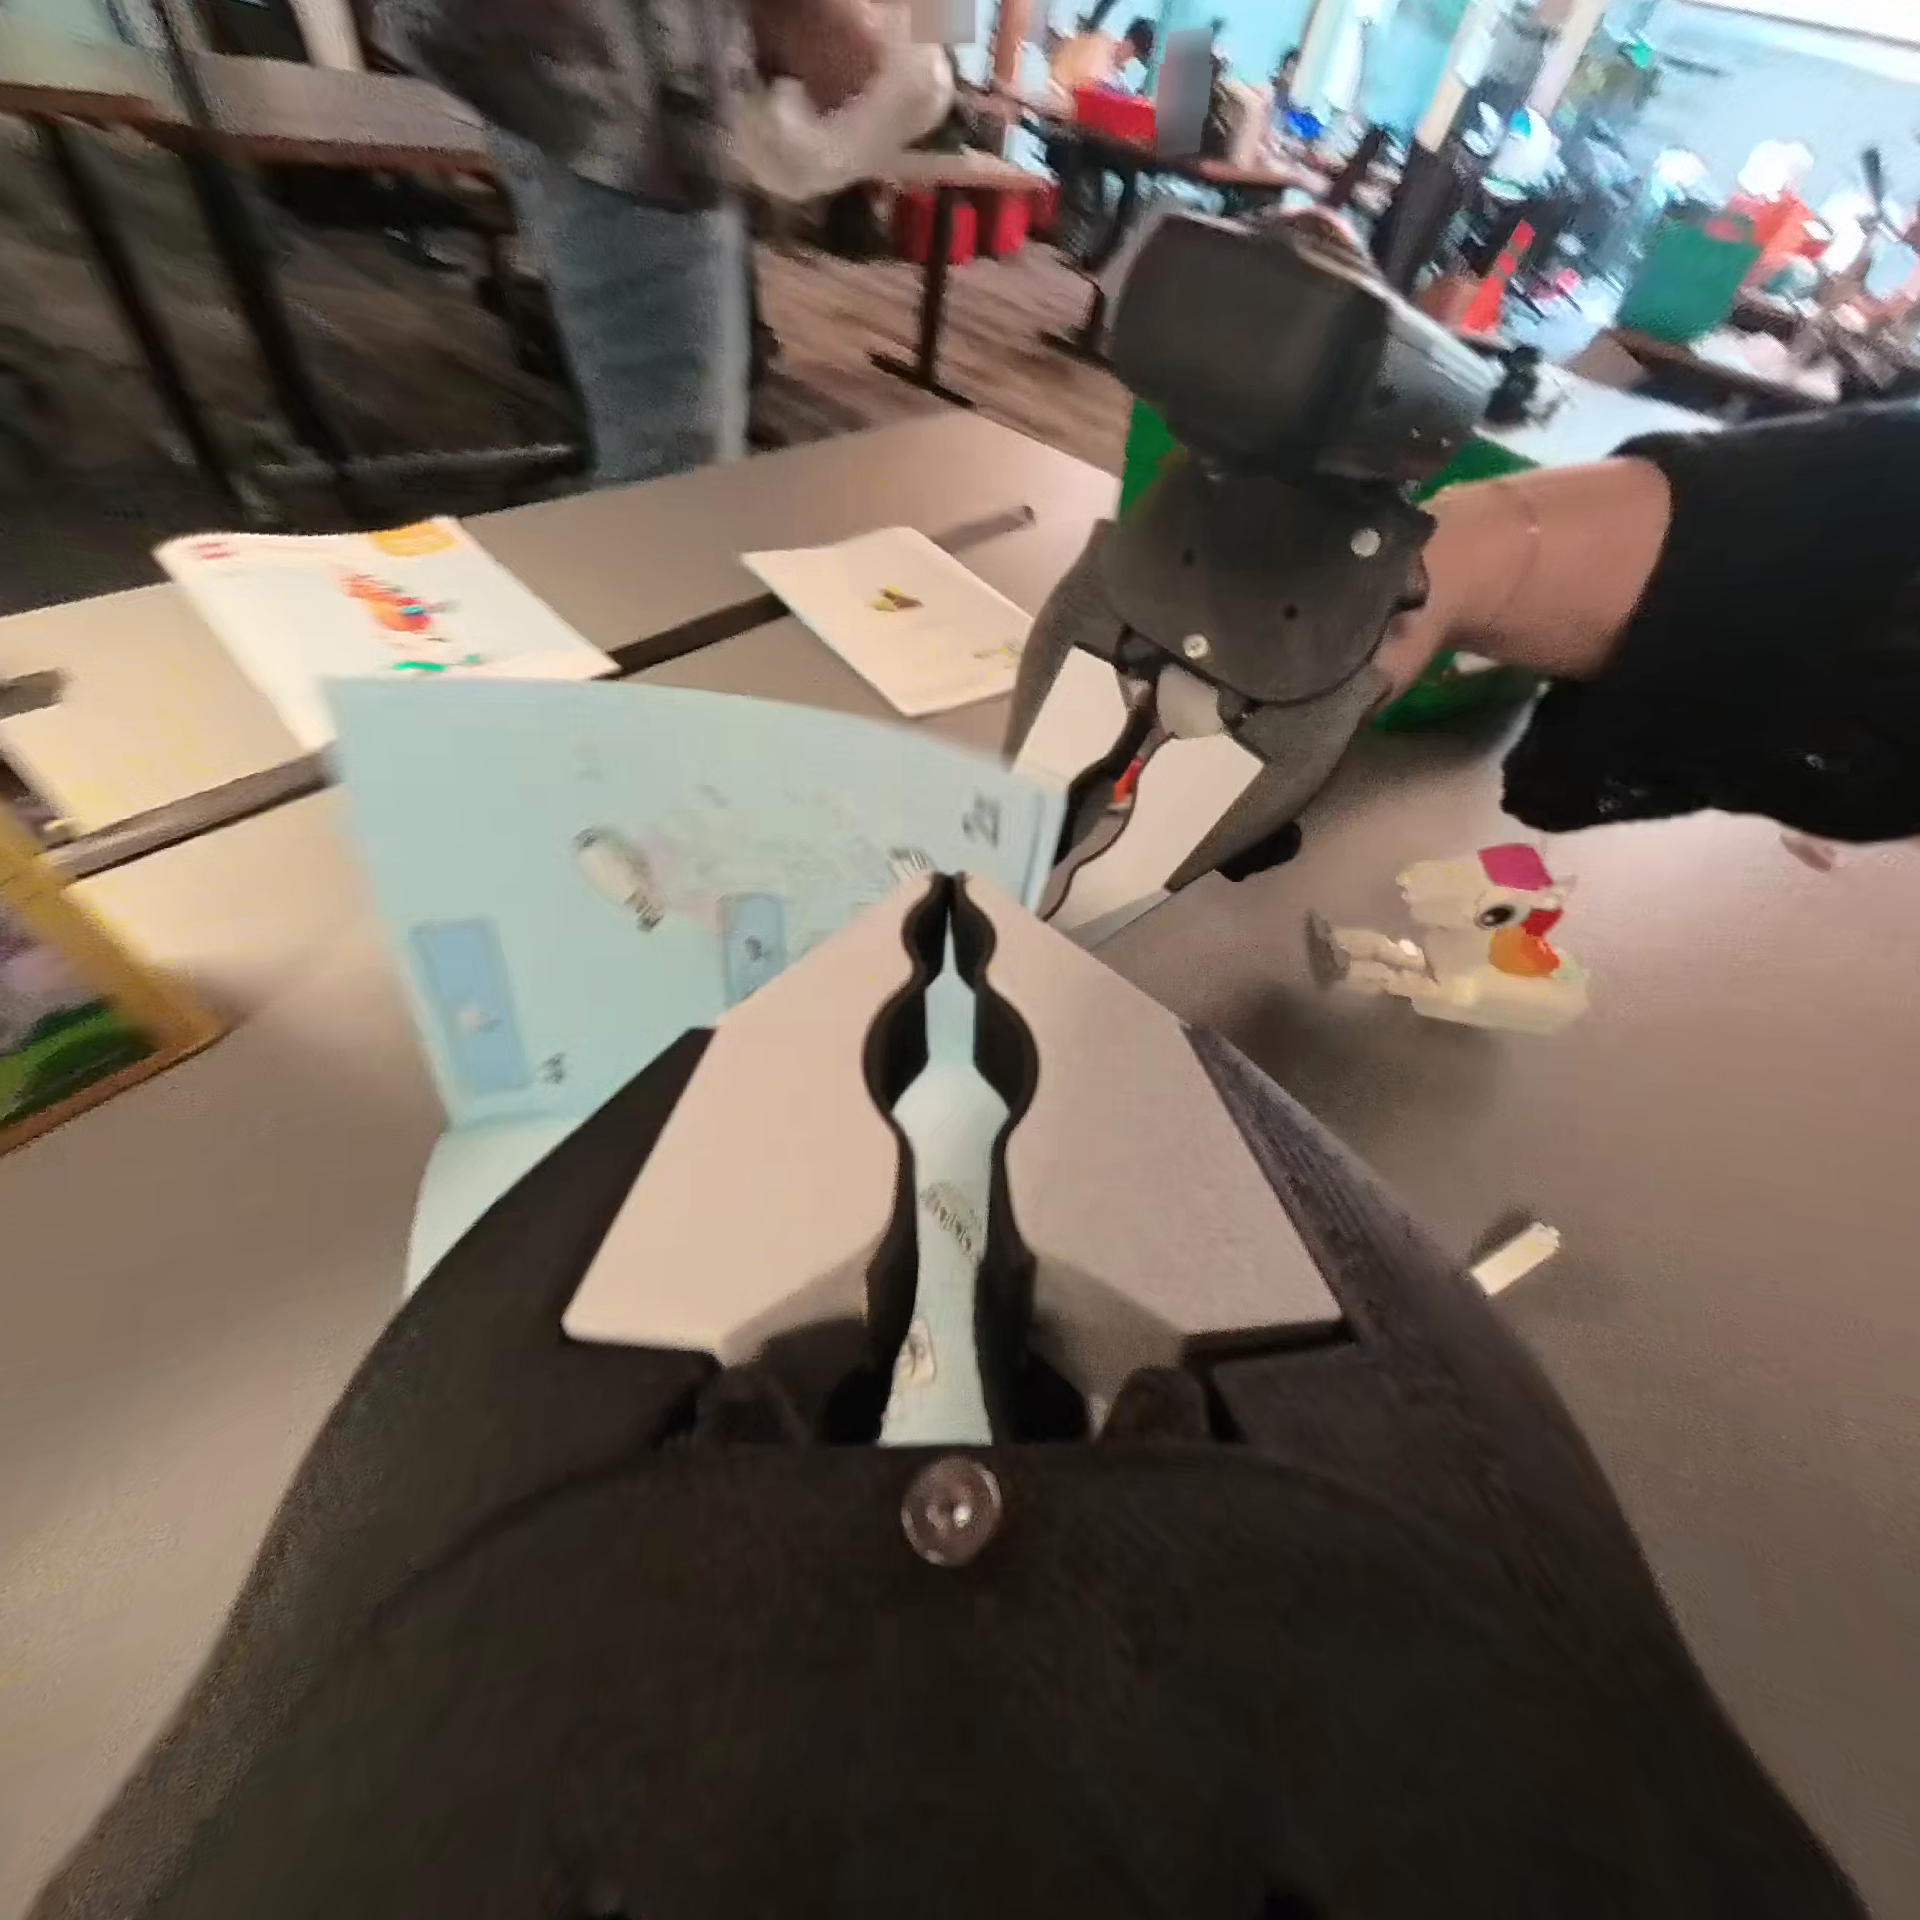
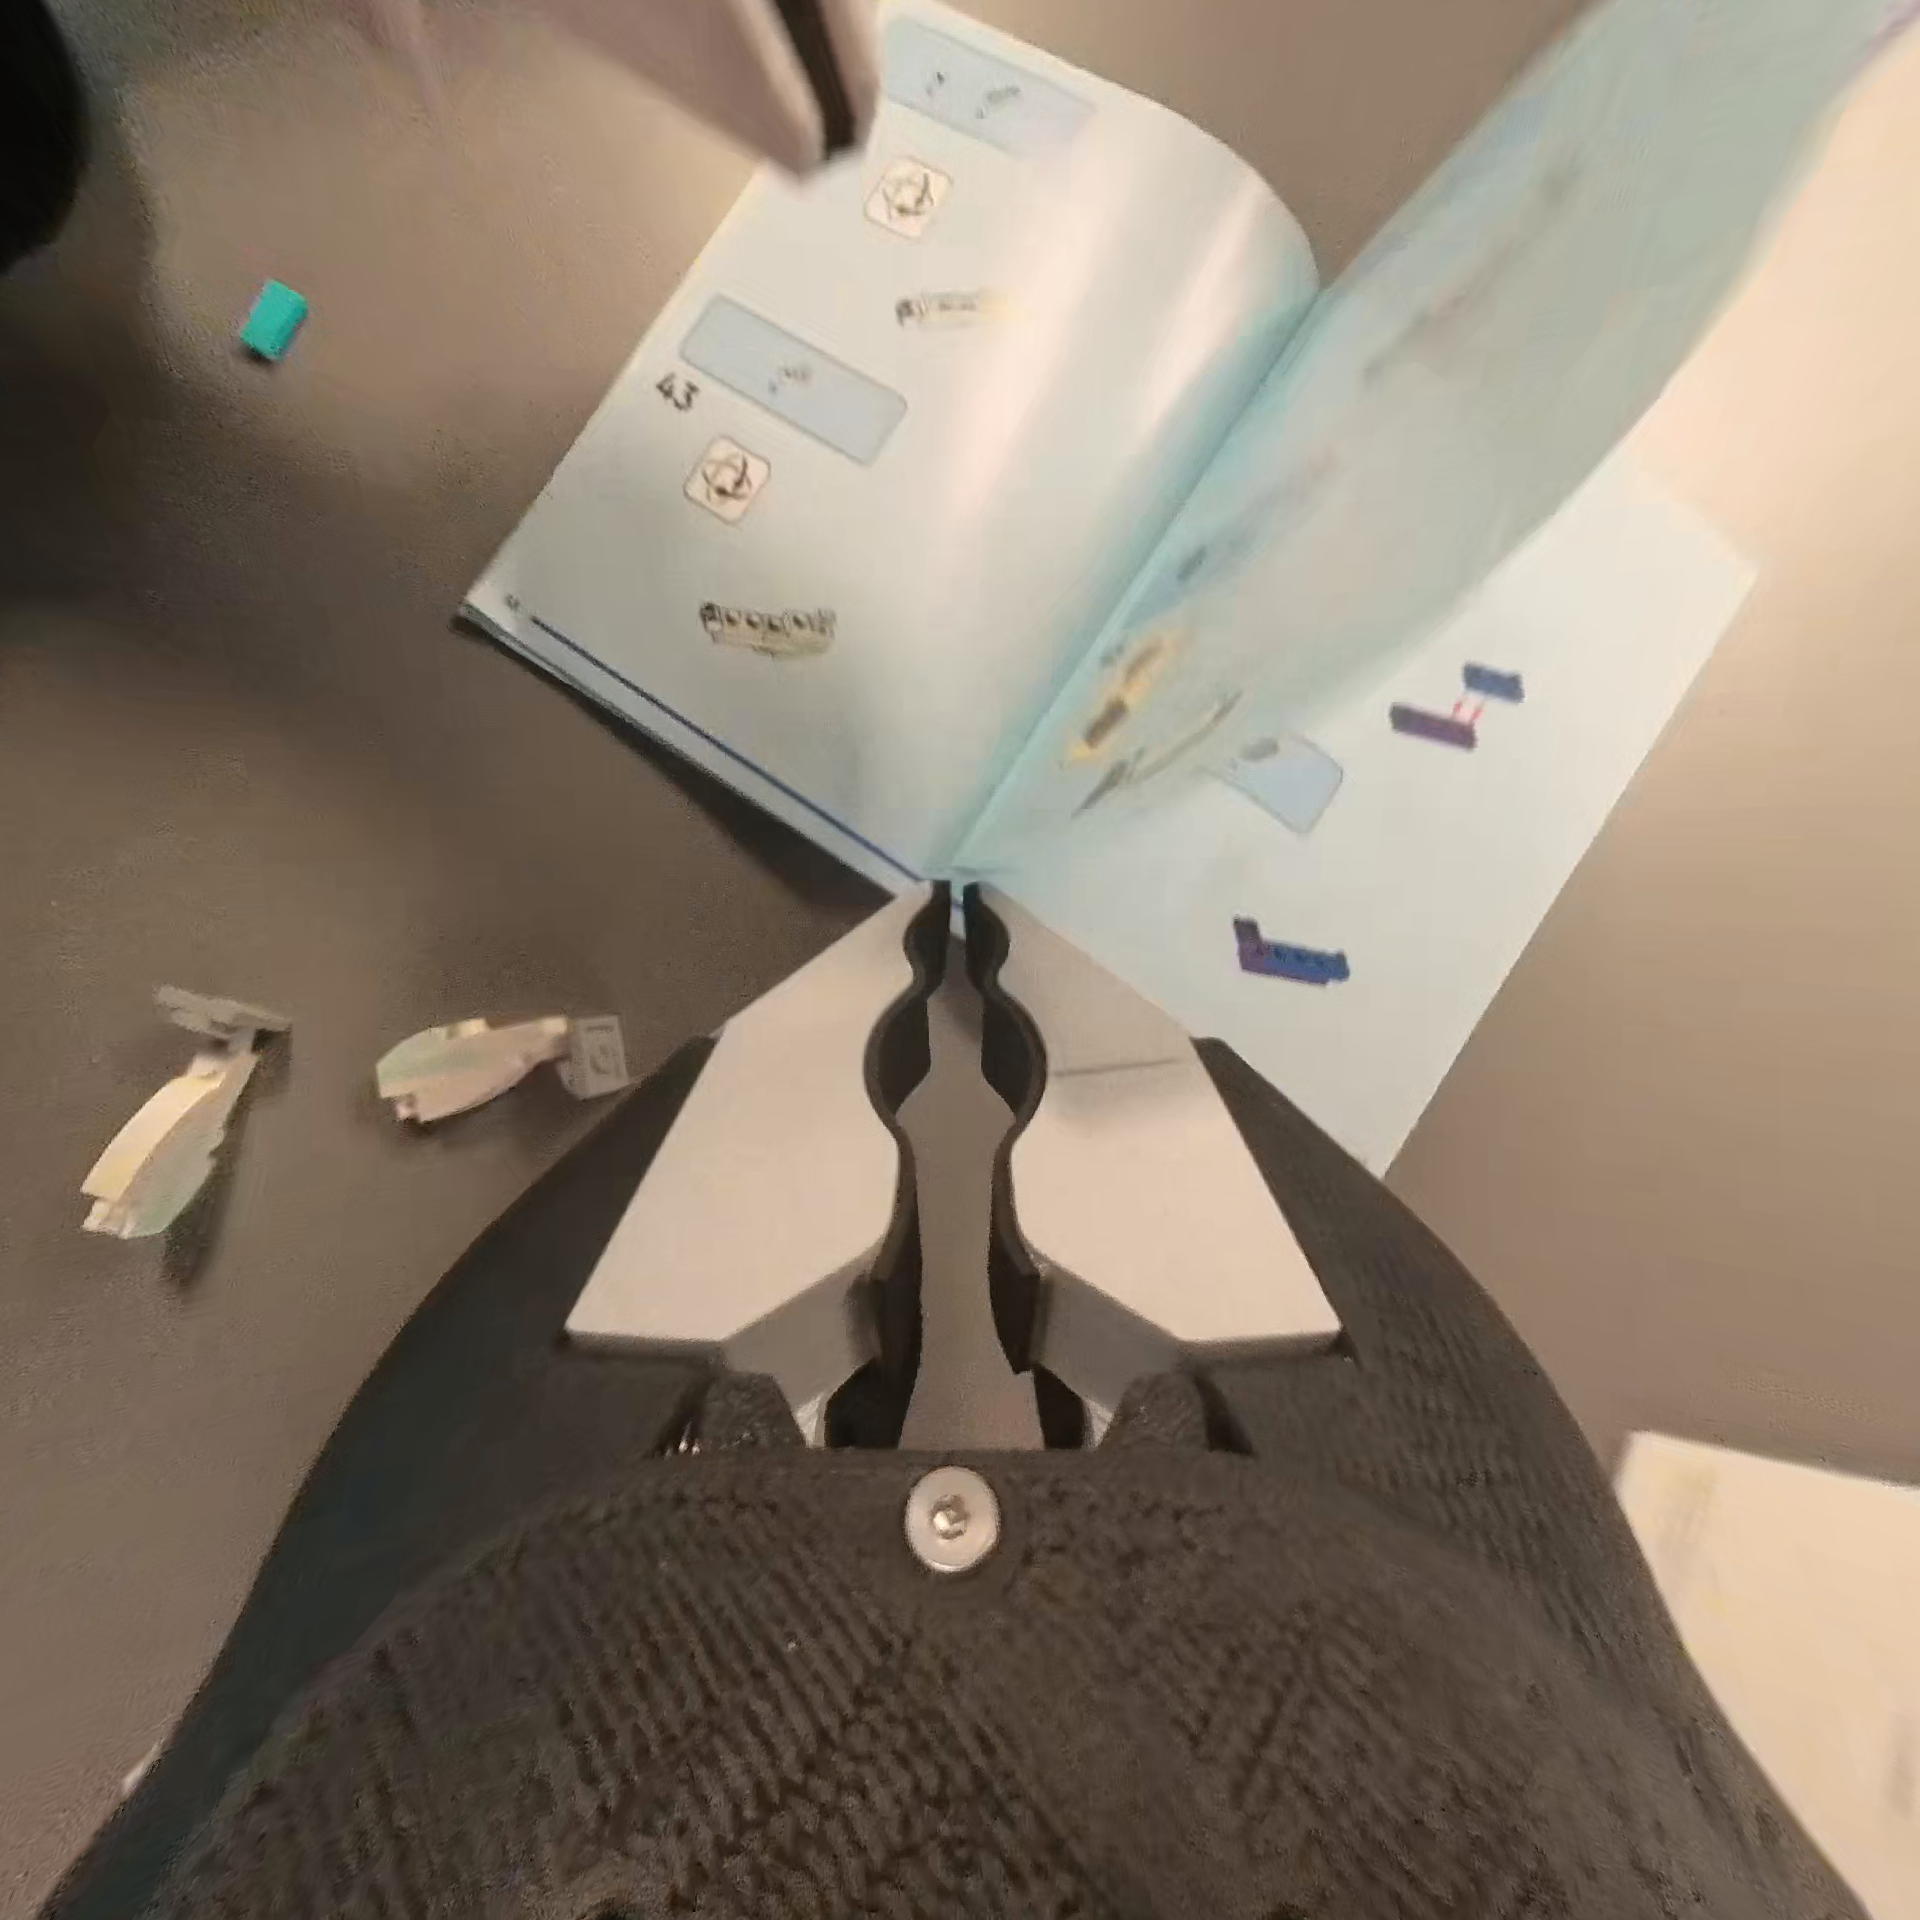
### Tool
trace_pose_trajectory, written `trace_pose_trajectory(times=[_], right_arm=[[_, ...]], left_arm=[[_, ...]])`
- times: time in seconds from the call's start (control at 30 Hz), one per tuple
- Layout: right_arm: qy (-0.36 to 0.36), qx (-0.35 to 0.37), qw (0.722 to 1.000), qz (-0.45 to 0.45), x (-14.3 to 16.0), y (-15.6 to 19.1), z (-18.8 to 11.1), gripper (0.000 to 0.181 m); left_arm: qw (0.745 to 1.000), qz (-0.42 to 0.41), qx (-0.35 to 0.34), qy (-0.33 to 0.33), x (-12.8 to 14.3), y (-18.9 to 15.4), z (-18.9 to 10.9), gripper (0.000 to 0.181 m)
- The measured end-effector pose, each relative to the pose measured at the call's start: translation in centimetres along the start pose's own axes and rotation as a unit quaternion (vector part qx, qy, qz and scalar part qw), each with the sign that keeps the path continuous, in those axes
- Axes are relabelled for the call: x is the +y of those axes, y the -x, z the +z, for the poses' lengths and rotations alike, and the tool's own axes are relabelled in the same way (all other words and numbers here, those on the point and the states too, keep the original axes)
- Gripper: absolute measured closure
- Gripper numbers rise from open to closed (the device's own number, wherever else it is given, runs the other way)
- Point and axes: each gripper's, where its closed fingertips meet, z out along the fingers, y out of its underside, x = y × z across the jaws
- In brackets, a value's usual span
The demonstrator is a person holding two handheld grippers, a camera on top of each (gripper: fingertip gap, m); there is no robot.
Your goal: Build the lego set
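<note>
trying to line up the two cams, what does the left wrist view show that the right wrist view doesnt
Only the left wrist view: the white lego chicken, a yellow box, two more leaflets on the far table, a bystander, and the right claw seen from outside.

Only the right wrist view: a teal brick and two white curved wing pieces.

Both: the light blue instruction booklet and the grey table.

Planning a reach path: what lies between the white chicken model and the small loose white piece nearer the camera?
Nothing. In the left wrist view, the grey table is bare between the chicken model and the white piece.
</note>
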Motion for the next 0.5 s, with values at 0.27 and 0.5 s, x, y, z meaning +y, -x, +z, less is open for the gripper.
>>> trace_pose_trajectory(times=[0.27, 0.5], right_arm=[[0.077, 0.035, 0.994, -0.069, -3.3, -0.7, 3.4, 0.178], [0.136, 0.072, 0.987, -0.055, -3.5, -3.7, 4.7, 0.170]], left_arm=[[0.990, -0.050, -0.089, -0.101, -0.2, 3.1, -6.6, 0.180], [0.987, -0.056, -0.111, -0.106, 0.5, 4.6, -6.6, 0.175]])
